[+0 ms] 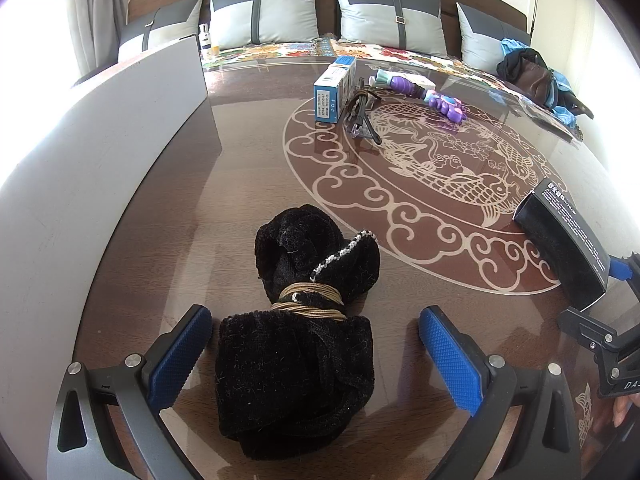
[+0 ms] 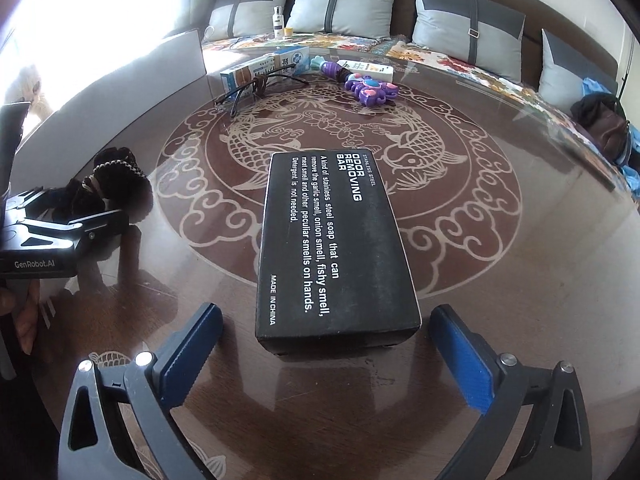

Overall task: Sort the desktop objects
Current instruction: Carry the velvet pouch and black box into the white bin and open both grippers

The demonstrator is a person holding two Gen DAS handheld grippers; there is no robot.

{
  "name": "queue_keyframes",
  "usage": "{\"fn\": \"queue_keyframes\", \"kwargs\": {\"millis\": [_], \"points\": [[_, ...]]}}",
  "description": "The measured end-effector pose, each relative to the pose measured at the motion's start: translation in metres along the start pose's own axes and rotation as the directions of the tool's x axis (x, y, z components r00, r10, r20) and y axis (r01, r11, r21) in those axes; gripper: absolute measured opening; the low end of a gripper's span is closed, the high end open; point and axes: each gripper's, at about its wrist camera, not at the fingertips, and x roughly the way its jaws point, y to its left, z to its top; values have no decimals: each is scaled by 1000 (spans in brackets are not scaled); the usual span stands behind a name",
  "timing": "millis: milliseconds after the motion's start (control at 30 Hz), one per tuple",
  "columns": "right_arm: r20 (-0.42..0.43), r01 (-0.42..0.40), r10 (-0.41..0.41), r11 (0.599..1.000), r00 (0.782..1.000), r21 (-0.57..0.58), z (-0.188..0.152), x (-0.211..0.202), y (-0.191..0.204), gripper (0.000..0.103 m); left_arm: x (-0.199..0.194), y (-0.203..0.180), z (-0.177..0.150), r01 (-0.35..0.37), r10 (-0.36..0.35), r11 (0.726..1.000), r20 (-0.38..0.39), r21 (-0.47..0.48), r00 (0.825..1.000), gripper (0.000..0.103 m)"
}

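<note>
Right gripper (image 1: 616, 320) in the left wrist view: cut off by the edge at 4 o'clock, jaws mostly out of frame. Dark bundle (image 2: 108, 188) in the right wrist view: near half hidden behind the left gripper at 9 o'clock. Small print on the blue-and-white carton (image 1: 330, 94): too small to read.

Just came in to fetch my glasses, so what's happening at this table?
A person is sorting things on the glass table with a hand-held gripper in each hand. The left hand-held gripper sits open around a black velvet pouch, not squeezing it. The right hand-held gripper is open, with the black soap box lying free between its fingers. Your glasses lie untouched by the blue-and-white box.
</note>
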Motion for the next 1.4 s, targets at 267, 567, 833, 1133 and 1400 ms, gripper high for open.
{"fn": "queue_keyframes", "kwargs": {"millis": [267, 567, 833, 1133, 1400], "points": [[0, 0, 0, 1000, 1000, 0, 0, 0, 0, 103, 0, 0, 0, 0, 0, 1000, 0, 0, 1000, 103], [1, 0, 0, 1000, 1000, -1, 0, 0, 0, 103, 0, 0, 0, 0, 0, 1000, 0, 0, 1000, 103], [1, 0, 0, 1000, 1000, 0, -1, -1, 0, 103, 0, 0, 0, 1, -1, 1000, 0, -1, 1000, 103], [1, 0, 0, 1000, 1000, -1, -1, -1, 0, 103, 0, 0, 0, 1, -1, 1000, 0, -1, 1000, 103], [-64, -31, 28, 999, 998, -38, 11, 6, -1, 103, -2, 1, 10, 19, -18, 999, -42, 35, 999, 67]]}}
